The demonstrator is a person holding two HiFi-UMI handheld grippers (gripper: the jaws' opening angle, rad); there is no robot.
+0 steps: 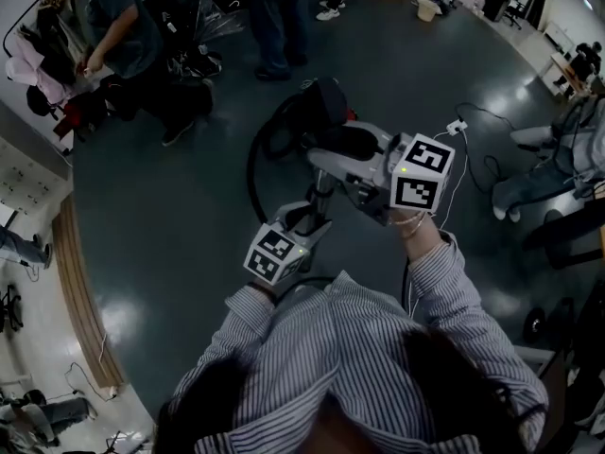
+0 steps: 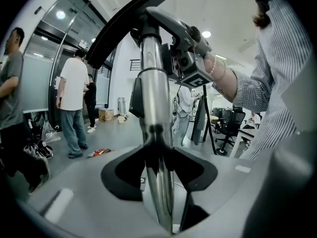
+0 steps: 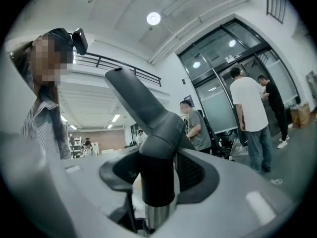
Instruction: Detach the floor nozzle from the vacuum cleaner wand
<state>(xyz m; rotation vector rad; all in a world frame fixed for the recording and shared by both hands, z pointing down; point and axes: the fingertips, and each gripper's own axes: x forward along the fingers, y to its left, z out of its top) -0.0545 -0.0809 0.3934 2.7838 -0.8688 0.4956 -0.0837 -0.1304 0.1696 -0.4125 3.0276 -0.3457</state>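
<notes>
**A:** What is the biggest thing around the wand [image 2: 156, 128]?

**B:** The dark, shiny floor [image 1: 170, 225] spreads beneath it. Bystanders [image 1: 274, 8] stand well beyond its far end.

**A:** And nearer?

**B:** A person in a striped shirt [image 1: 369, 348] stands just behind the wand, with a gripper in each hand. A black hose [image 1: 257, 154] loops over the floor past the wand, beside a dark bulky shape [image 1: 326, 102]. What that shape is cannot be told.

**A:** Where does the wand itself sit?

**B:** Its chrome tube runs in front of the person, between both grippers. At its upper end, a black bent handle piece [image 3: 136, 100] joins it through a black sleeve.

**A:** The left claw [image 2: 158, 165]?

**B:** It is clenched on the chrome tube, lower along the wand, with a pad pressed on either side.

**A:** The right claw [image 3: 158, 175]?

**B:** It is clamped round the black sleeve at the wand's top, and chrome shows just below the pads.

**A:** The marker cubes?

**B:** The left cube [image 1: 277, 253] lies just beside the tube. The right cube [image 1: 422, 173] is off to the tube's right.

**A:** And the floor nozzle?

**B:** It cannot be picked out in any view.
</notes>
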